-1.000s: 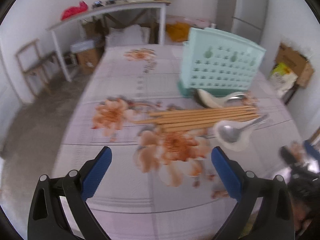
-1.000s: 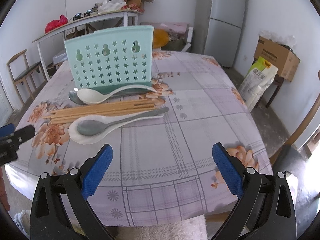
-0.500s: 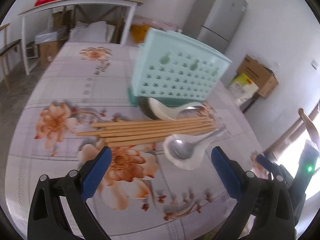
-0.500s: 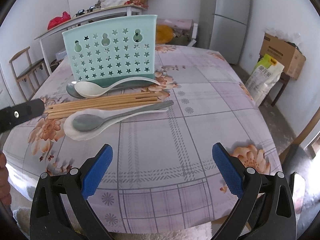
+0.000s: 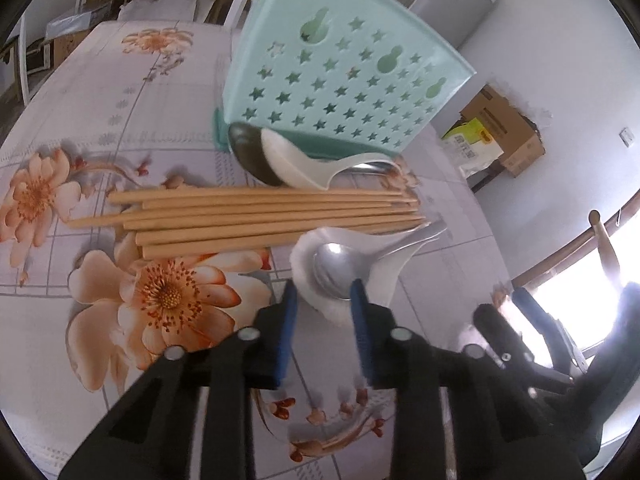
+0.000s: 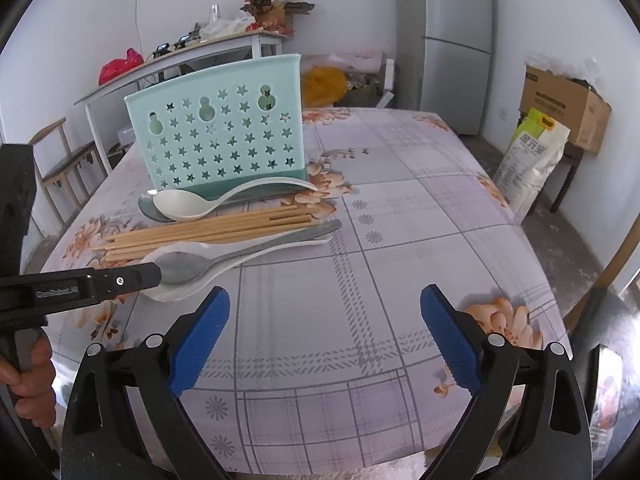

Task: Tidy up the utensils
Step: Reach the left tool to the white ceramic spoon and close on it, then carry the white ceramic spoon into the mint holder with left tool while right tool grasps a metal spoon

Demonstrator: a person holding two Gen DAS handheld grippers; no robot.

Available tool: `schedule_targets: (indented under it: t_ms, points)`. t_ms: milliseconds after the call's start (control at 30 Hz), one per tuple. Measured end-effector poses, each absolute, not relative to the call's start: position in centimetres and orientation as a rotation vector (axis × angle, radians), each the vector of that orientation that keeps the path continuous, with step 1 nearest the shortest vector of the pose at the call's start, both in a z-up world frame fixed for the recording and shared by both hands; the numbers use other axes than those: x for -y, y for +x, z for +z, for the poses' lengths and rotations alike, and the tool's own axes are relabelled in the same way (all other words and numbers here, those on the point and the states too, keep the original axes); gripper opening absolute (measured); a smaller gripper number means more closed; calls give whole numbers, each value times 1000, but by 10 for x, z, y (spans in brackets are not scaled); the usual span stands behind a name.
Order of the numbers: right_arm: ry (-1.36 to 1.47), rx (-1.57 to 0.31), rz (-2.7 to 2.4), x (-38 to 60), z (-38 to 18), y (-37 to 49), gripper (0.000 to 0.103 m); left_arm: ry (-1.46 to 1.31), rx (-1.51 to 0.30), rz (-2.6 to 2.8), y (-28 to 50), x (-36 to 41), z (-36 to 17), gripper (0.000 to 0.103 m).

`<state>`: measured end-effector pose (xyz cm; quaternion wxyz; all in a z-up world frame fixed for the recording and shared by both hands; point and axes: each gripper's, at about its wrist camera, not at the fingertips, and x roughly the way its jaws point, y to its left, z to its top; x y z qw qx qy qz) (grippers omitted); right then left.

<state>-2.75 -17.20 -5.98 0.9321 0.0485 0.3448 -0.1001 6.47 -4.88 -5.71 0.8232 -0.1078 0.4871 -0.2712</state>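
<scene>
A mint star-punched utensil holder (image 5: 340,72) (image 6: 224,140) stands upright on the flowered table. In front of it a white spoon (image 5: 296,160) rests on a dark metal spoon (image 5: 248,152). Several wooden chopsticks (image 5: 260,216) (image 6: 208,232) lie in a row. Nearest me, a metal spoon (image 5: 340,264) (image 6: 248,254) lies in a white spoon (image 5: 384,272) (image 6: 176,292). My left gripper (image 5: 323,292) is closing, with the near rim of these stacked bowls between its blue pads; no pad visibly presses. My right gripper (image 6: 324,308) stands wide open above bare cloth, holding nothing.
The tablecloth (image 6: 400,200) drops off at the near and right edges. A fridge (image 6: 456,40), a cardboard box (image 6: 560,108) and a printed bag (image 6: 532,160) stand to the right. A wooden chair (image 6: 60,160) and a cluttered side table (image 6: 180,68) are at the left.
My left gripper swung right and dropped toward the near stacked spoons, and its jaws went from wide open to narrow around the bowls. The right gripper stayed put.
</scene>
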Motion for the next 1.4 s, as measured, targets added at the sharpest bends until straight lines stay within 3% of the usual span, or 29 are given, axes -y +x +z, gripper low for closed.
schedule_targets:
  t_ms: [267, 533, 733, 900, 1067, 1400]
  points:
    - [95, -700, -211, 170, -59, -29, 90, -174, -942, -572, 57, 41, -46, 6]
    - [84, -689, -222, 166, -56, -32, 90, 116, -616, -570, 17, 53, -12, 1]
    - [71, -680, -209, 162, -54, -36, 89, 73, -622, -559, 22, 46, -11, 1]
    - [16, -670, -108, 143, -53, -37, 75, -4, -676, -556, 29, 34, -14, 1]
    - [-114, -665, 43, 105, -59, -33, 53, -76, -721, -553, 38, 23, -20, 1]
    - [-343, -731, 155, 65, -85, -14, 28, -126, -739, -571, 46, 15, -24, 1]
